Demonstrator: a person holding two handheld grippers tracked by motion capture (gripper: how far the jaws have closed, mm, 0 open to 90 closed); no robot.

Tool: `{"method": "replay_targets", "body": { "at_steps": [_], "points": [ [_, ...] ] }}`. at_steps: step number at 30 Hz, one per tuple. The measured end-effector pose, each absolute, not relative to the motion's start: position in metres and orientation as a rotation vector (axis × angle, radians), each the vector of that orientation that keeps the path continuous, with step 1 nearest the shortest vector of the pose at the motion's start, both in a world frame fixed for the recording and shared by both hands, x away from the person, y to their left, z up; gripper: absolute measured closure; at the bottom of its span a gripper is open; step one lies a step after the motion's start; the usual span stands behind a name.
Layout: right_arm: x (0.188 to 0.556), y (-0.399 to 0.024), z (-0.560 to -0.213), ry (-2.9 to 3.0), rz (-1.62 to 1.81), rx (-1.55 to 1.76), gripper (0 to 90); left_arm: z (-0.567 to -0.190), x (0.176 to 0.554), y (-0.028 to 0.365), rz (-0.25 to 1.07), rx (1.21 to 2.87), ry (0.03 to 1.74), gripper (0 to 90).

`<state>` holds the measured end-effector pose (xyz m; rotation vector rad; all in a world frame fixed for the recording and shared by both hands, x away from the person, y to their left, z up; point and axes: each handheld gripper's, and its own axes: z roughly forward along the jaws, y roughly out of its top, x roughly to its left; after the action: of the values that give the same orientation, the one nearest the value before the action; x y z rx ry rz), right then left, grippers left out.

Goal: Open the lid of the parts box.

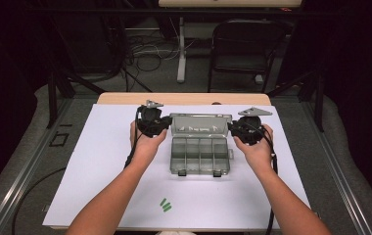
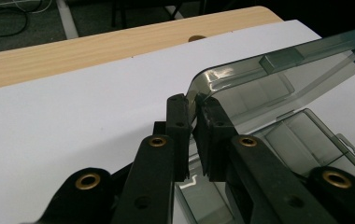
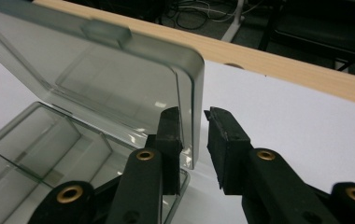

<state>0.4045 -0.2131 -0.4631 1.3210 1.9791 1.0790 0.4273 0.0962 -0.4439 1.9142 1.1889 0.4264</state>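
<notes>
High view: a person works a clear box (image 1: 199, 156) at mid-sheet, lid (image 1: 201, 123) raised at the far side.
Box: smoke-grey plastic, divided into compartments, two latches on the near edge; it sits flat, centred between the two hands.
Left gripper (image 2: 193, 122): jaws pinching the lid's left corner, pads tight on the thin wall.
Right gripper (image 3: 193, 123): jaws astride the lid's right edge, one pad against the inner face, the other standing off with a gap; not clamped.
Why so held: my guess is that a grip at each end keeps the lid from twisting on its hinge as it swings.
Hands: left hand (image 1: 147, 139) and right hand (image 1: 257, 147) flank the box, level with the hinge line.
Surface: white sheet (image 1: 101, 161) over a wooden table (image 1: 125, 99); green marks (image 1: 165, 205) near the front edge.
Room: dark, a folding chair (image 1: 245, 46) and loose cables (image 1: 150, 51) on the floor beyond.
</notes>
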Motion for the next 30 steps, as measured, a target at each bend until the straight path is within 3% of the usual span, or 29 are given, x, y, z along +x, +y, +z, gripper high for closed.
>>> {"method": "replay_targets", "body": {
  "at_steps": [30],
  "points": [
    [0.425, -0.204, -0.511, 1.991, 1.004, 1.432, 79.0, -0.444, 0.446, 0.093, 0.445, 1.900, 1.218, 86.2]
  ]
}}
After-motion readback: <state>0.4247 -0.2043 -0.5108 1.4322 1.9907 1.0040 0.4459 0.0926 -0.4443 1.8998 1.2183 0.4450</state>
